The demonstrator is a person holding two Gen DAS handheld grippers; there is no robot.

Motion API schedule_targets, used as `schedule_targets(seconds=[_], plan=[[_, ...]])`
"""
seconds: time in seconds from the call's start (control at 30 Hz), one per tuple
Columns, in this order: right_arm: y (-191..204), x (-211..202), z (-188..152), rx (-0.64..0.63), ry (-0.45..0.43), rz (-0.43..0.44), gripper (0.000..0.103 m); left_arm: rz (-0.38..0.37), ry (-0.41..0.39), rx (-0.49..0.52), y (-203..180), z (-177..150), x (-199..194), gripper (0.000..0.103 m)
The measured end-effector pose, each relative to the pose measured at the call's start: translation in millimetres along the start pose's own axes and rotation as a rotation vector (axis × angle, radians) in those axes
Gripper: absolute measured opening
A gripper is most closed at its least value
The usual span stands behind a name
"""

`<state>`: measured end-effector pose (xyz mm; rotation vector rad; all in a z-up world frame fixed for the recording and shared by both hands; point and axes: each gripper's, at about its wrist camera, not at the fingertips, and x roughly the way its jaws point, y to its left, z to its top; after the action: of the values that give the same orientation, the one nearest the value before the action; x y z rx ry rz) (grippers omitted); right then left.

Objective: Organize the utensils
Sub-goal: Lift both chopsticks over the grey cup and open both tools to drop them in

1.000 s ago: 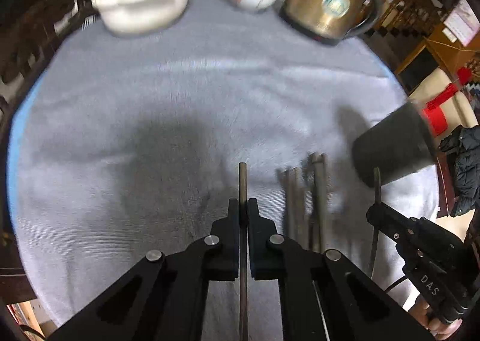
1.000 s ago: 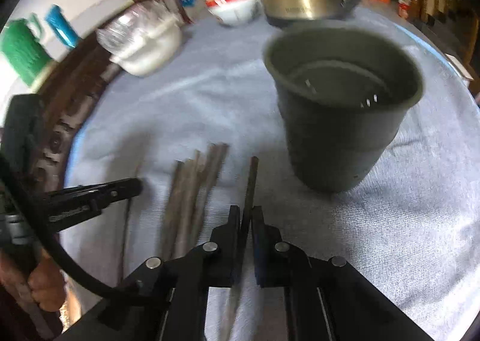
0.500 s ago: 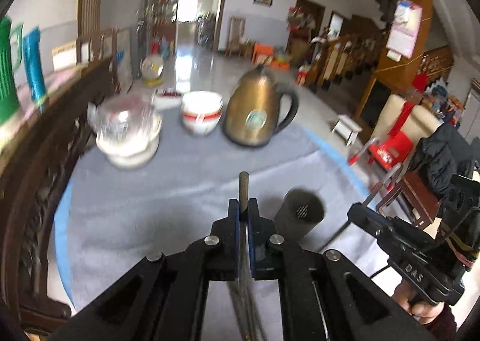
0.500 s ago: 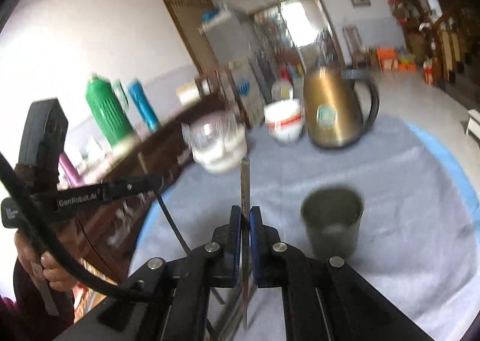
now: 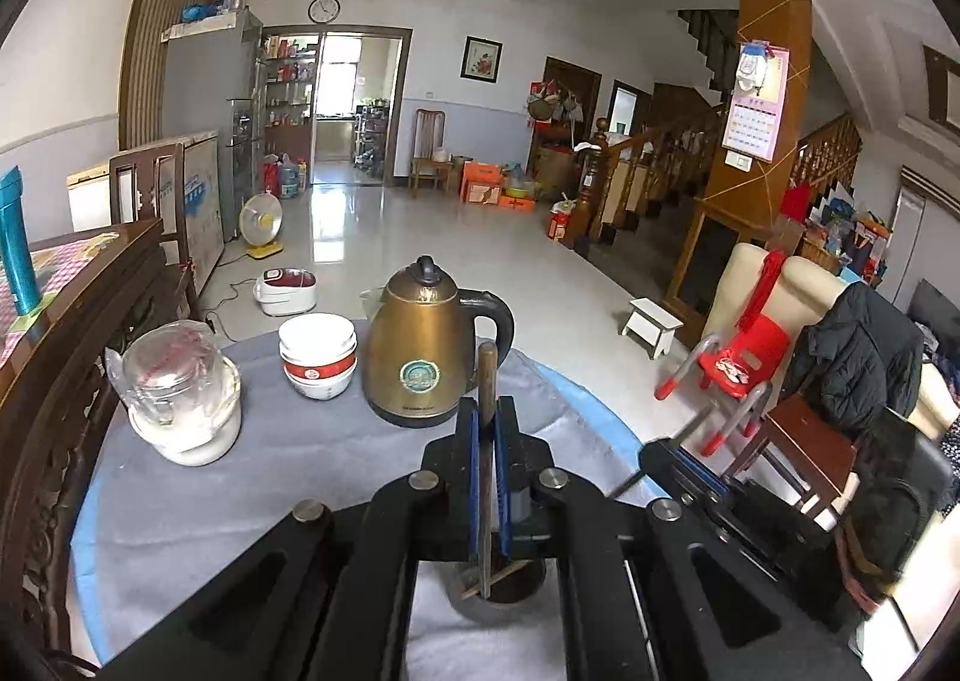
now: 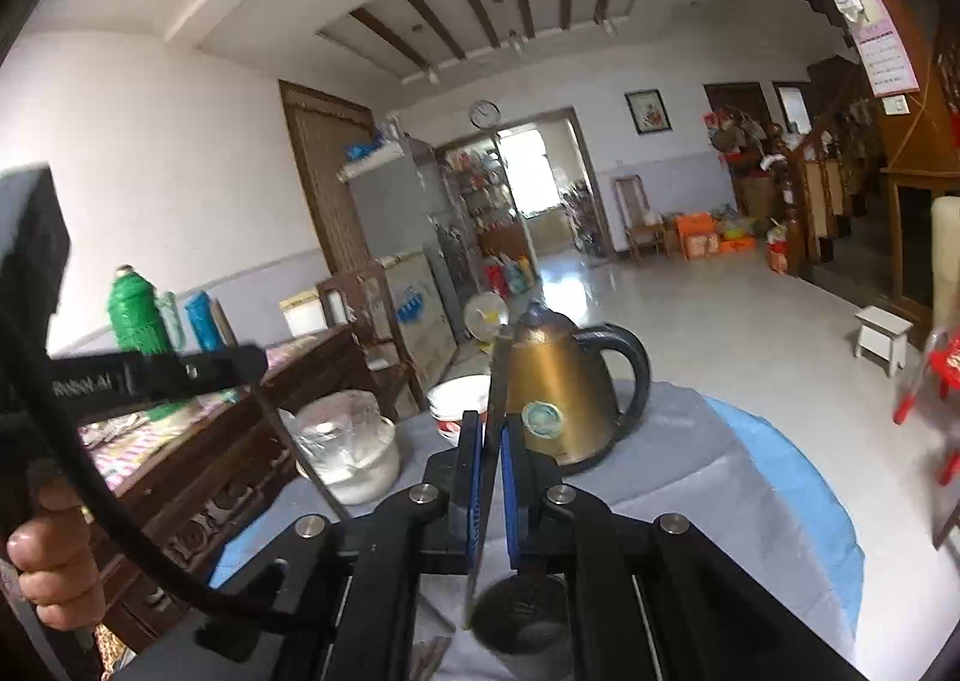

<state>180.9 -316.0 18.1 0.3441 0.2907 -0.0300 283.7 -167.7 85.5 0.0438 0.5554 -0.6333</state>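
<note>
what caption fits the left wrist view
Left gripper shut on a chopstick above the dark cup, kettle and bowls beyond.

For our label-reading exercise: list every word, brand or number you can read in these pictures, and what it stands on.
"Robot.AI": side of the left gripper, first letters blurred.
Kettle badge and base lettering: too small to read.
Wall calendar: figures too small.
Clock: numerals unreadable.

My left gripper [image 5: 487, 429] is clamped tight, raised above the table. My right gripper [image 6: 489, 441] is clamped too, just beside it, my left hand [image 6: 51, 561] wrapping its handle.
</note>
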Motion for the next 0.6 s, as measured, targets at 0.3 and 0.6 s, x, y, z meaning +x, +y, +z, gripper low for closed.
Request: schedule_targets(seconds=[0.3,0.6], plan=[[-31,-13,2,0.081,-0.030,0.015,0.006,-0.001,0.048,-0.052,0,-13,41,0.005],[-44,34,-29,0.083,0.215,-0.022,0.009,0.042,0.192,-0.023,4,-48,84,0.005]])
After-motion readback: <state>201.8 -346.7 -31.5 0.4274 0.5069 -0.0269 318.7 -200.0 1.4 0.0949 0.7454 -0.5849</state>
